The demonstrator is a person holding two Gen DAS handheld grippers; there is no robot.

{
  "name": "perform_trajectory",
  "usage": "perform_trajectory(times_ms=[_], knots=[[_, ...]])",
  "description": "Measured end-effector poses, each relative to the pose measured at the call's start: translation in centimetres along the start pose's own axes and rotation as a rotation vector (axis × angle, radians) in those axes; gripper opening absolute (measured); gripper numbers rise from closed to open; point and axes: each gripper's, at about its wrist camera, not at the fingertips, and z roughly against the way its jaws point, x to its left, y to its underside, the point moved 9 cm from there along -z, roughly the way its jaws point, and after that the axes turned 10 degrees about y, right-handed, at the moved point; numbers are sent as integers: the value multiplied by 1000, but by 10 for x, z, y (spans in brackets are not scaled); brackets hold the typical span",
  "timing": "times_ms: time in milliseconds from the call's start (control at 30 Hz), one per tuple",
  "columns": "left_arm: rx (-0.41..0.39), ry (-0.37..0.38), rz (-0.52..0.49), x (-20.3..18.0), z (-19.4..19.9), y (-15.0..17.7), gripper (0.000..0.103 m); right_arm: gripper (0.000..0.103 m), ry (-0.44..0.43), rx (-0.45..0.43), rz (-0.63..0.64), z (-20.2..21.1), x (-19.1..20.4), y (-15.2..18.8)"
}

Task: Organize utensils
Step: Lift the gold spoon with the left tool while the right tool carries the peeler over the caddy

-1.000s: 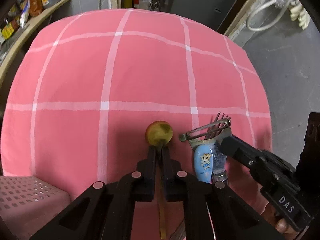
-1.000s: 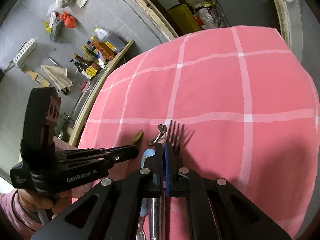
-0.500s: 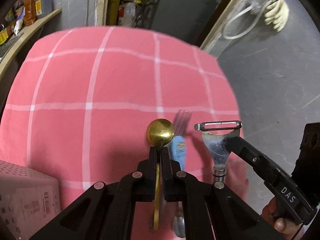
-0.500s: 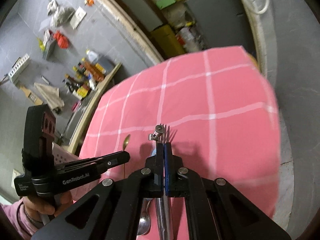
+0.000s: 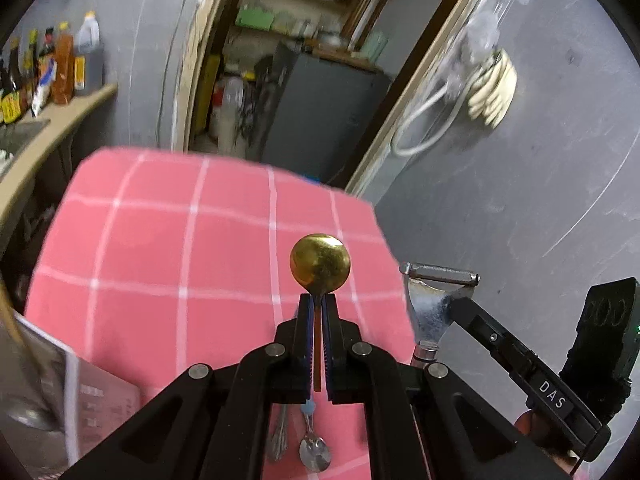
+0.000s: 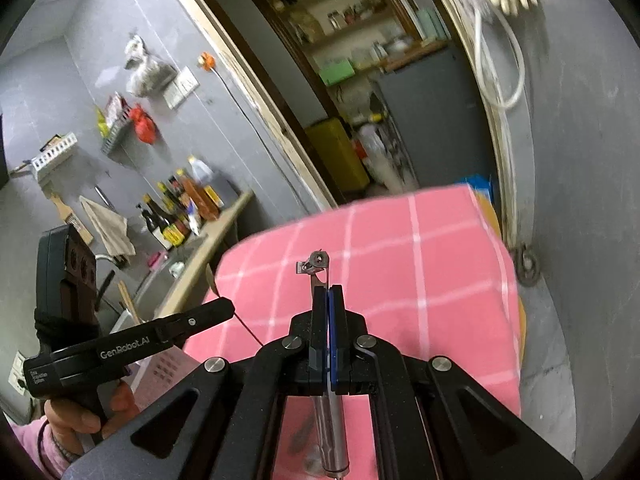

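Observation:
My left gripper (image 5: 318, 300) is shut on a gold spoon (image 5: 320, 263) and holds it bowl-up, well above the pink checked tablecloth (image 5: 160, 256). My right gripper (image 6: 328, 292) is shut on a steel peeler (image 6: 316, 262), also lifted above the cloth; the peeler also shows in the left wrist view (image 5: 434, 300), to the right of the spoon. A silver spoon with a blue handle (image 5: 314, 444) and a fork (image 5: 278, 436) lie on the cloth below my left gripper. The left gripper appears in the right wrist view (image 6: 224, 310) at the left.
A pale pink perforated basket (image 5: 92, 396) stands at the table's near left. A counter with sauce bottles (image 6: 176, 208) runs along the left wall. A doorway to a storage room (image 5: 296, 80) lies beyond the table's far edge. A grey wall (image 5: 520, 184) is on the right.
Both grippers have risen and tilted up from the cloth, carrying the gold spoon and the peeler. The fork and the blue-handled spoon stayed on the table.

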Motion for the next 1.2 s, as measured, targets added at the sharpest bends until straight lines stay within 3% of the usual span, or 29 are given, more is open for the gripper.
perform_trajectory(times_ms=[300, 667, 933, 1200], knots=[[-136, -23, -32, 7, 85, -38, 4, 1, -94, -147, 16, 38, 71, -46], [-253, -117, -44, 55, 189, -55, 4, 1, -267, -229, 39, 44, 193, -46], [-239, -150, -21, 89, 214, -38, 4, 1, -331, -203, 67, 31, 246, -9], [-197, -151, -27, 103, 201, -12, 4, 1, -300, -155, 97, 14, 241, 30]])
